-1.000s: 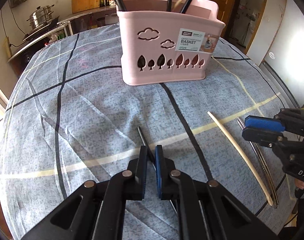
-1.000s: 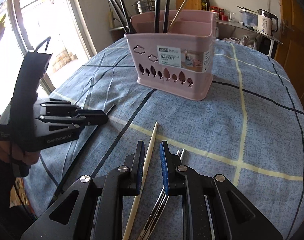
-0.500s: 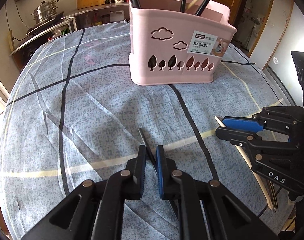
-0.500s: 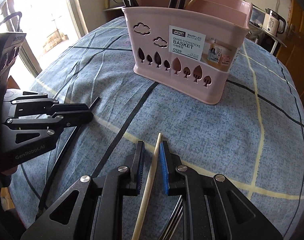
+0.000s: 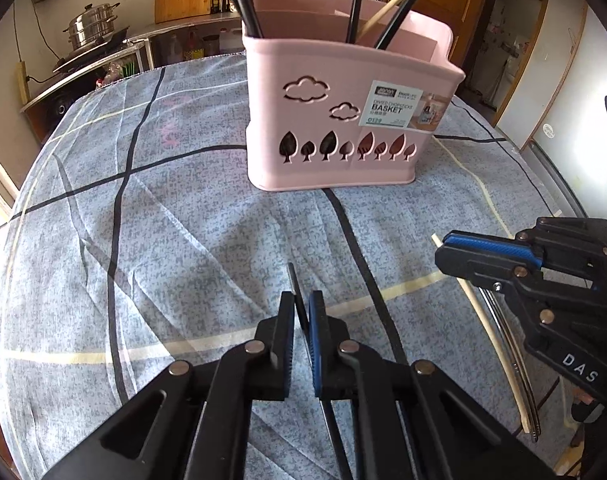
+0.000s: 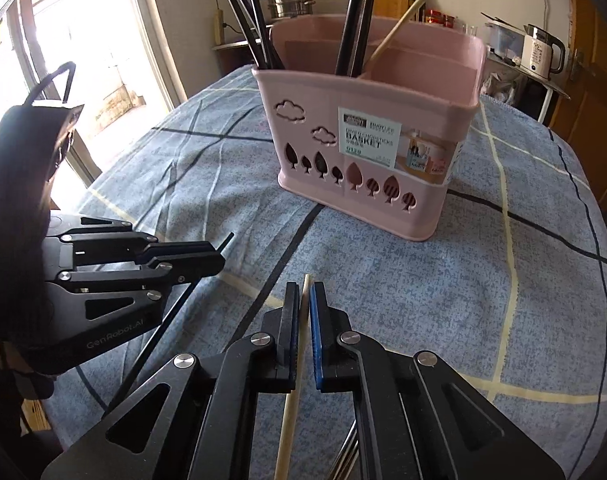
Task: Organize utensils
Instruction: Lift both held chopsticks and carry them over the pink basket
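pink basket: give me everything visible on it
The pink basket looks like plastic, standing upright on the checked tablecloth, beyond both grippers and touched by neither. Cloud and tree cutouts pierce its front; a product label reads BASKET. Inner dividers form compartments. Black chopsticks and one wooden chopstick stand inside, leaning.

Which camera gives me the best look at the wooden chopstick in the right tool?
Right wrist view: the wooden chopstick runs up the frame, clamped between the right tool's pads. In the left wrist view, only its tip and lower length show; the tool hides the grip.
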`<state>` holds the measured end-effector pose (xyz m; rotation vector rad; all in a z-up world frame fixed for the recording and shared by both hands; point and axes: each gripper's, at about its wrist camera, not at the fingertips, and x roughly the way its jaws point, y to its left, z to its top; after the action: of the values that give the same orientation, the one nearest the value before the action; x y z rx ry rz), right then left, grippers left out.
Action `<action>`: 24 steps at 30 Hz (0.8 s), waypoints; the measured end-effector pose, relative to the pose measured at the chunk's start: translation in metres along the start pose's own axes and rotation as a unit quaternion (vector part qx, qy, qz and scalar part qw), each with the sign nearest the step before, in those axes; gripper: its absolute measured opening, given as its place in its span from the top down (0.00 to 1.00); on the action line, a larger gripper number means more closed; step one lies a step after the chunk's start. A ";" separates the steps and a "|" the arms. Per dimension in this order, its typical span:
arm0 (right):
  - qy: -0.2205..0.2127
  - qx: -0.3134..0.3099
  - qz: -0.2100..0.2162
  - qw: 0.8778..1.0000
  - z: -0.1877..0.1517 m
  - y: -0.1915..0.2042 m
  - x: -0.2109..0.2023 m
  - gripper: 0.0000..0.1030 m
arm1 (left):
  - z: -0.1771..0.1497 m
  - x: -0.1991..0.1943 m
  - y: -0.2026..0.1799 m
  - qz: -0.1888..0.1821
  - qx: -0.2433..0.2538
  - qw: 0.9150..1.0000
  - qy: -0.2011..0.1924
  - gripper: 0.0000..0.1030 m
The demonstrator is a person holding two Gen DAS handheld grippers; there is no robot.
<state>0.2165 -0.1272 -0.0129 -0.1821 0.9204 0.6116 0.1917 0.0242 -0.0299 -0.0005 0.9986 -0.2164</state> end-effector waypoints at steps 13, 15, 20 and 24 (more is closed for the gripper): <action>-0.143 0.015 0.013 0.990 0.031 -0.001 -0.099 0.96 | 0.033 -0.111 -0.001 -0.018 0.008 0.992 -0.123 0.95; -0.160 0.013 0.011 0.987 0.034 0.001 -0.112 0.96 | 0.036 -0.126 -0.003 -0.019 0.010 0.990 -0.141 0.95; -0.192 0.006 0.004 0.981 0.036 0.003 -0.129 0.96 | 0.044 -0.151 -0.004 -0.017 0.015 0.985 -0.173 0.95; -0.190 0.006 0.005 0.982 0.033 0.002 -0.128 0.96 | 0.043 -0.159 -0.003 -0.021 0.012 0.981 -0.190 0.95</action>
<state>0.1806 -0.1656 0.1086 -0.0457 0.5560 0.6241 0.1442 0.0461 0.1263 -0.0396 0.6148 -0.2566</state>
